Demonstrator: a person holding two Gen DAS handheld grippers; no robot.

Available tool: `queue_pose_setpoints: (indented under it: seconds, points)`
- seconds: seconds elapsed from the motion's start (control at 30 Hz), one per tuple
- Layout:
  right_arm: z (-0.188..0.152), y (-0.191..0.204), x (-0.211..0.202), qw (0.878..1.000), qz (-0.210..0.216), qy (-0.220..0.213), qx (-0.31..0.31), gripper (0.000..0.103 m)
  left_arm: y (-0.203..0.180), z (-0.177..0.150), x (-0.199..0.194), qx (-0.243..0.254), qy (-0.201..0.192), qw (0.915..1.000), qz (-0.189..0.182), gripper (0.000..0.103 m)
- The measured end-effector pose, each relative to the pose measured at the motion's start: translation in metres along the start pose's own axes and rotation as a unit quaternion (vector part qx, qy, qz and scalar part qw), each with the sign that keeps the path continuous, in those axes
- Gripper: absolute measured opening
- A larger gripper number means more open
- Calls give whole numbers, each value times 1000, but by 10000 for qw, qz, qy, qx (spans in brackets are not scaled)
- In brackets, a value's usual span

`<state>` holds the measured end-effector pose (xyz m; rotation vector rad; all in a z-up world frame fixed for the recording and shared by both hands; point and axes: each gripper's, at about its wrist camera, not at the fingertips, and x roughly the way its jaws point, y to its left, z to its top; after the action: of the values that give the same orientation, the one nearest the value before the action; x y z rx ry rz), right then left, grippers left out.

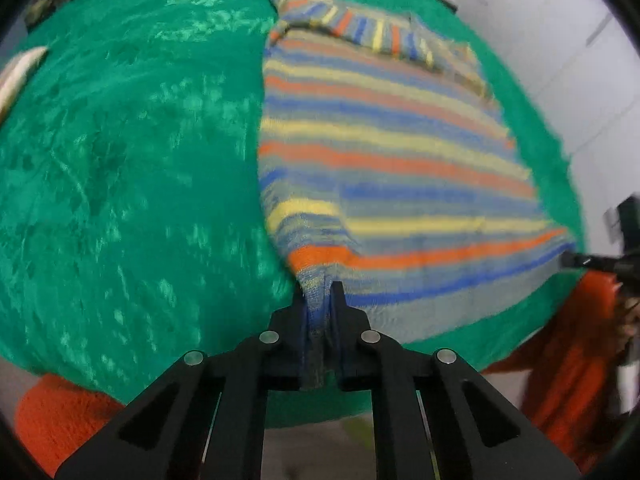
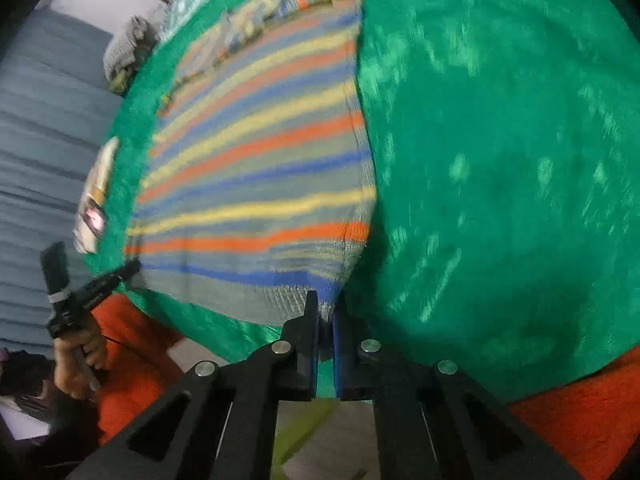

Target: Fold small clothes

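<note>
A: How do the jaws stand on the left gripper (image 1: 319, 294)?

B: Pressed in on cloth. Its two black fingers pinch the near left corner of the striped knitted sweater (image 1: 384, 152), banded in blue, yellow, orange and grey, and the corner bunches up between them.

A: What lies to the left of that?

B: The shiny green velvet-like cover (image 1: 132, 160) on the flat surface, wide and bare there. At the far left edge sits a pale cream object (image 1: 20, 74), too blurred to name. Below the cover's near edge hangs fuzzy orange cloth (image 1: 60, 412).

A: And the sweater itself?

B: It lies flat on the green cover, hem towards the cameras, with a sleeve folded across the far end. The near hem is lifted slightly at both corners.

A: The right gripper (image 2: 326, 300)?

B: Closed on the near right corner of the same sweater, the blue-and-grey hem nipped between its fingers. From its camera the left gripper shows at the left edge, held in a hand (image 2: 78, 364).

A: Any box, basket or tray?

B: I can tell of none; only a grey checked bundle (image 2: 128, 46) beyond the cover, contents unclear.
</note>
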<state>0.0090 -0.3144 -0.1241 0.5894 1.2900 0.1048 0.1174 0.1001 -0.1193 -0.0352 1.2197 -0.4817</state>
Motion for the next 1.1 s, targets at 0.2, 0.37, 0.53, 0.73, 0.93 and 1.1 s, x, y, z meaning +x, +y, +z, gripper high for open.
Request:
queue_pose_setpoints:
  seconds: [0.2, 0.37, 0.53, 0.73, 0.93, 1.1]
  points:
    - [84, 14, -28, 9967, 424, -694, -7, 5, 8, 115, -1, -231, -199, 9980, -558, 8]
    - [212, 13, -37, 9889, 457, -1410, 75, 5, 12, 266, 30, -392, -565, 9970, -343, 18]
    - [342, -15, 5, 9749, 273, -2095, 706, 50, 35, 334, 84, -1299, -513, 9891, 462, 66]
    - [308, -12, 28, 9786, -52, -2045, 218, 50, 40, 265, 92, -996, -526, 9935, 183, 77]
    - [218, -9, 32, 9888, -197, -1468, -187, 68, 14, 189, 101, -506, -387, 9927, 1025, 86]
    - [222, -20, 68, 9933, 296, -1102, 205, 7, 3, 193, 112, -587, -149, 9920, 1104, 86]
